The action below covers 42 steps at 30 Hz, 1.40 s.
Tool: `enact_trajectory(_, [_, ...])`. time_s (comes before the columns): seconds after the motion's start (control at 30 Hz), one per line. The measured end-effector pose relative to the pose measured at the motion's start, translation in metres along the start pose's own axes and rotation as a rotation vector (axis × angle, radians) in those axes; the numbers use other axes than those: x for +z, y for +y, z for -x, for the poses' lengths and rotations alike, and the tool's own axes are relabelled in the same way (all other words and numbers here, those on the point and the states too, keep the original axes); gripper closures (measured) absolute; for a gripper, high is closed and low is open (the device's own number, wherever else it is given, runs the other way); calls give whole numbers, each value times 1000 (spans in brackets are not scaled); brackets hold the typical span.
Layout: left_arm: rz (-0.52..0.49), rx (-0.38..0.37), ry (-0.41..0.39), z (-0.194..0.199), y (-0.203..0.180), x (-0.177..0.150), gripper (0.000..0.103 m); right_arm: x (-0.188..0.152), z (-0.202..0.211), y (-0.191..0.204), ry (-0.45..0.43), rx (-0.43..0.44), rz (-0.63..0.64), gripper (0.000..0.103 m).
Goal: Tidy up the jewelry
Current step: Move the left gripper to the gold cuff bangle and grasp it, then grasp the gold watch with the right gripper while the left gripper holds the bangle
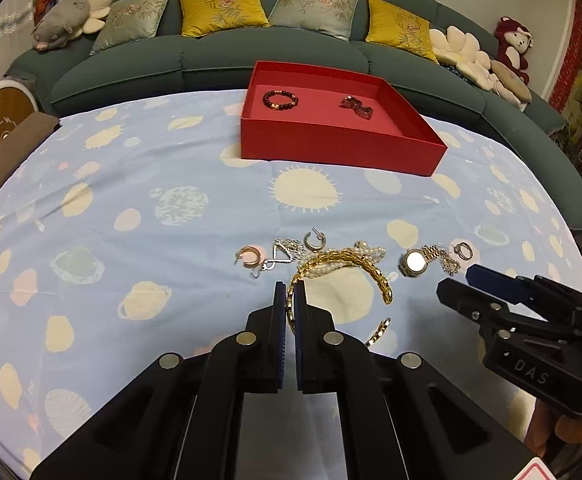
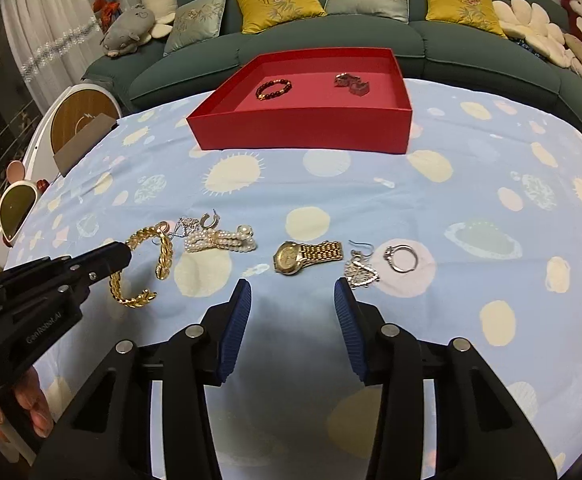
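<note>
The left gripper (image 1: 289, 296) has its jaws nearly closed on the gold chain bracelet (image 1: 343, 264), which seems still to rest on the worktop (image 1: 131, 208). The right gripper (image 2: 293, 292) hovers with jaws wide and empty; the gold watch (image 2: 305, 255) lies at its 12 o'clock. The red box (image 2: 303, 128), farther at 12 o'clock, contains a beaded bracelet (image 2: 273, 89).
</note>
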<state>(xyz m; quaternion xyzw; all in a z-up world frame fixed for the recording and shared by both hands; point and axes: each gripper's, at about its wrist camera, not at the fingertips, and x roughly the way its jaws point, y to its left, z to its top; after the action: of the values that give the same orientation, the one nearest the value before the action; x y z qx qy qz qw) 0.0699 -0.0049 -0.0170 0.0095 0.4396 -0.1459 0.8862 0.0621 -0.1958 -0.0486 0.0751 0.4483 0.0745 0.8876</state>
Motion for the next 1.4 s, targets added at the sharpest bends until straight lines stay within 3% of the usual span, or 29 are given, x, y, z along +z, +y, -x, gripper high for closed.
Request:
enact_trajectory(0.37, [7, -4, -15, 12, 14, -3, 101, 5, -35, -1, 22, -26, -42, 61])
enact_trajectory(0.7, [22, 1, -22, 17, 27, -5, 101, 13, -46, 5, -17, -67, -33, 61])
enact_trajectory(1.03, [27, 11, -12, 15, 36, -8, 101, 13, -46, 7, -33, -119, -3, 81])
enact_trajectory(1.4, [18, -5, -23, 17, 27, -4, 101, 15, -18, 9, -85, -92, 1, 82])
